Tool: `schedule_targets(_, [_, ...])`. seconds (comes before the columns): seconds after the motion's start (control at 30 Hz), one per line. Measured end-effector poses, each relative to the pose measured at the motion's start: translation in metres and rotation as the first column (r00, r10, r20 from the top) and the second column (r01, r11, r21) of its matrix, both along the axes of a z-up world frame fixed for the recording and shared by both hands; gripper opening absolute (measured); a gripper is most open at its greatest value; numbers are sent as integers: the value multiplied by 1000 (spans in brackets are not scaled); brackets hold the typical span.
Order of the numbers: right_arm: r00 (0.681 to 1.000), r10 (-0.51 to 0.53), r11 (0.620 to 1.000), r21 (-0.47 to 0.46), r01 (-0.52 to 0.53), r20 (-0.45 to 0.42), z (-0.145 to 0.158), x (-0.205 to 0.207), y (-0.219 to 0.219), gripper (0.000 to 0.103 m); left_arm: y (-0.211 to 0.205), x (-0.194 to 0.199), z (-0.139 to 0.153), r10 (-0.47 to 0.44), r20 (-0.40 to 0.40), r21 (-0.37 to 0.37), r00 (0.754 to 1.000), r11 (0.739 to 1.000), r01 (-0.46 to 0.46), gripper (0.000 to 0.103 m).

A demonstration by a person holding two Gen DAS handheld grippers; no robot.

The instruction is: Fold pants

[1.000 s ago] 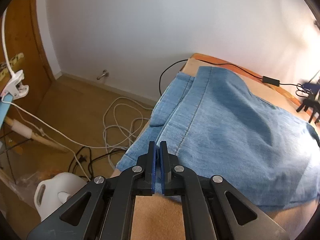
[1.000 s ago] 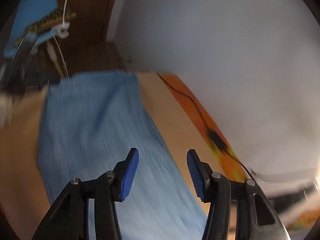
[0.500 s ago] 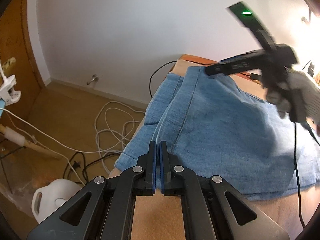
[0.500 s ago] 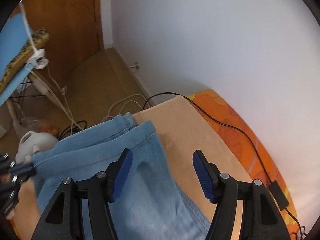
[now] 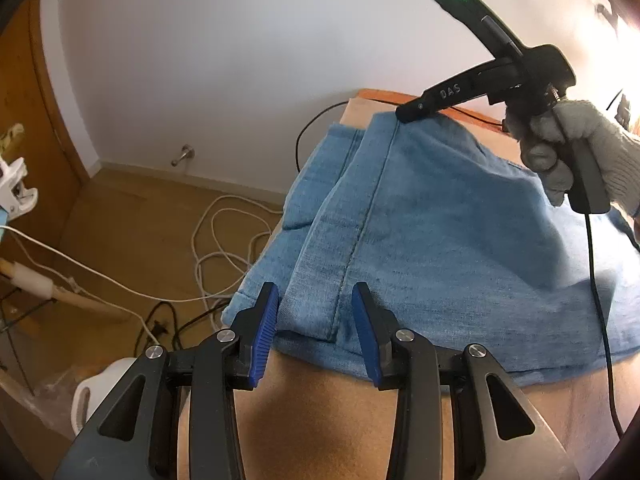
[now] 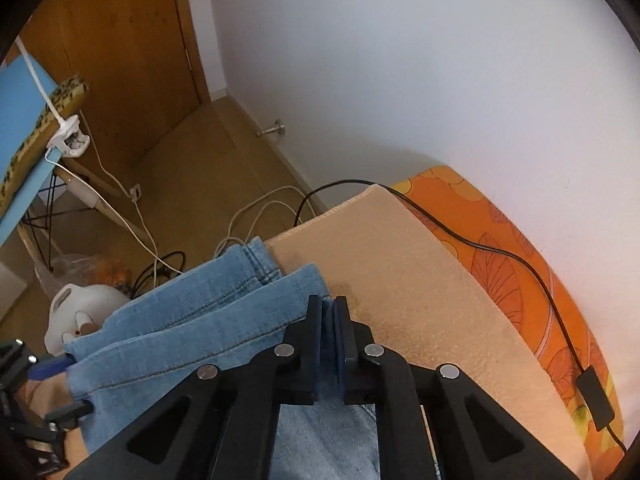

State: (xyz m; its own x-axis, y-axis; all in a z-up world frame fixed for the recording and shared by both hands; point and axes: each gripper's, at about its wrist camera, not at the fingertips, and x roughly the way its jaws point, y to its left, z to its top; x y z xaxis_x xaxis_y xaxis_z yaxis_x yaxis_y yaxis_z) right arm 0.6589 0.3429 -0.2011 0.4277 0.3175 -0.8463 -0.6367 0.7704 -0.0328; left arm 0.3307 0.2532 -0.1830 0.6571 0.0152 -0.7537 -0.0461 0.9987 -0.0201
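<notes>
Light blue denim pants [image 5: 440, 240] lie folded on a tan padded table [image 5: 320, 412]. My left gripper [image 5: 316, 328] hovers at their near hem corner with its jaws opening. The denim edge lies between the blue pads [image 5: 264, 320], which do not press on it. My right gripper [image 6: 328, 312] is shut on the far corner of the pants [image 6: 200, 320], with denim pinched between its pads. In the left wrist view the right gripper [image 5: 404, 114] shows at the far corner, held by a gloved hand [image 5: 584, 144]. The left gripper [image 6: 66, 384] shows at the right wrist view's left edge.
An orange patterned cloth [image 6: 520, 264] with a black cable [image 6: 500, 254] runs along the wall side of the table. The pants overhang the table's left end. Below it lie white and black cords [image 5: 216, 248] and a white jug [image 5: 96, 392]. An ironing board [image 6: 24, 128] stands further left.
My left gripper's jaws have gone from shut to apart at the near hem. My right gripper swung in over the far corner of the pants, came down and shut on it.
</notes>
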Motion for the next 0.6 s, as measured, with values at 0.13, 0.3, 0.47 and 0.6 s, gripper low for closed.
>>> schedule_targets(0.13, [1000,0,1000,15,0,11,5,-2,-2,1,4,-2,1,16,13,0,1000,1000,-16,6])
schedule_targets(0.3, [997,8,1000,22,-9,71,21,-6,3,0,13,-13,14,31,75,-9,997,1000,-30,4])
schedule_targets(0.47, [990,30,999,26,-34,139,42,-12,18,0,26,-19,28,52,111,-19,992,999,-50,4])
schedule_targets(0.6, [987,39,999,11,-41,154,39,-9,36,0,32,-19,24,60,90,-15,994,998,-59,4])
